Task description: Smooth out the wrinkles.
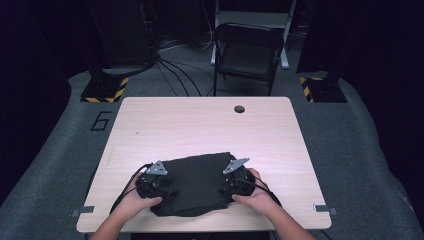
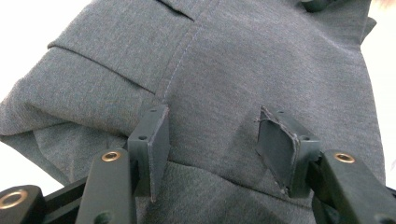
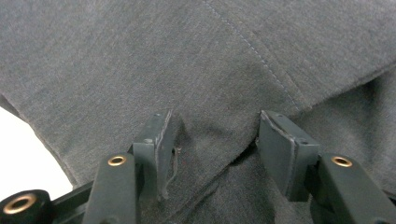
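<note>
Folded dark garment (image 1: pixel 195 182) is kept flat near the bench's (image 1: pixel 200 120) front edge, both the left gripper (image 2: pixel 217 140) and right gripper (image 3: pixel 219 149) spread open, probably for smoothing.

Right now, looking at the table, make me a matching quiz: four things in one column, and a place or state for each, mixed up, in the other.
Things:
1. cloth
2. left tongs
3. chair
4. hole

Places or states:
A. on the floor behind the table
B. folded, dark grey, at the table's near edge
C. in the tabletop near the far edge
D. open over the cloth

Pairs: 1-B, 2-D, 3-A, 4-C
</note>
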Demonstrator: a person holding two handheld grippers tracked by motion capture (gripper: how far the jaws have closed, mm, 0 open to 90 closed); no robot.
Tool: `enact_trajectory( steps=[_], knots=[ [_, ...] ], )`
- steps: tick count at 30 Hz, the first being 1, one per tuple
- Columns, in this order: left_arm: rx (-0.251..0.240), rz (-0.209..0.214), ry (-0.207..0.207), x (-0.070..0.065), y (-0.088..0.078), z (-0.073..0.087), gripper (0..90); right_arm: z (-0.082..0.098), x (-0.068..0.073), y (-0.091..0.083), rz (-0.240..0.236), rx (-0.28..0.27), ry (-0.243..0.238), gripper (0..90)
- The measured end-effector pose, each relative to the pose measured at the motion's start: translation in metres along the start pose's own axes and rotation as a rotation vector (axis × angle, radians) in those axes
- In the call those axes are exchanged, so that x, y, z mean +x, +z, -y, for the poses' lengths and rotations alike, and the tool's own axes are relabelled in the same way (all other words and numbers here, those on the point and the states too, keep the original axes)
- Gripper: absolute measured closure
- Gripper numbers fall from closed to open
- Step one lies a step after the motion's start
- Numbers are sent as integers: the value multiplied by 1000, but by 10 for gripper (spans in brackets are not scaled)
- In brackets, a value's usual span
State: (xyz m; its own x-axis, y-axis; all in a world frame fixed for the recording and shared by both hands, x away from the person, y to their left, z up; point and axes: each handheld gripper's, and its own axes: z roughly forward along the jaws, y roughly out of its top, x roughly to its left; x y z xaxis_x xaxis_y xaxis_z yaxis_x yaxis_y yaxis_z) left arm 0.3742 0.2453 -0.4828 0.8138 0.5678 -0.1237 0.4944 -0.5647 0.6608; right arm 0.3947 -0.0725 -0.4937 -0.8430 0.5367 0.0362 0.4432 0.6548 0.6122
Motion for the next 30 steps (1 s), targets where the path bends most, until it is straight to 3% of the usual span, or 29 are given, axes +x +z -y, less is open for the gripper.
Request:
enact_trajectory(
  steps=[4, 17, 25, 30],
  knots=[
    [-5, -3, -13, 1, 4, 4, 442, 4, -1, 1, -12, -19, 39, 456],
    [-48, -30, -40, 7, 11, 7, 489, 5, -1, 2, 6, -37, 34, 453],
    [-48, -28, -43, 9, 12, 5, 491, 5, 2, 2, 26, -43, 45, 448],
    [-70, -51, -50, 12, 15, 4, 491, 4, 1, 3, 43, -51, 32, 443]
  ],
)
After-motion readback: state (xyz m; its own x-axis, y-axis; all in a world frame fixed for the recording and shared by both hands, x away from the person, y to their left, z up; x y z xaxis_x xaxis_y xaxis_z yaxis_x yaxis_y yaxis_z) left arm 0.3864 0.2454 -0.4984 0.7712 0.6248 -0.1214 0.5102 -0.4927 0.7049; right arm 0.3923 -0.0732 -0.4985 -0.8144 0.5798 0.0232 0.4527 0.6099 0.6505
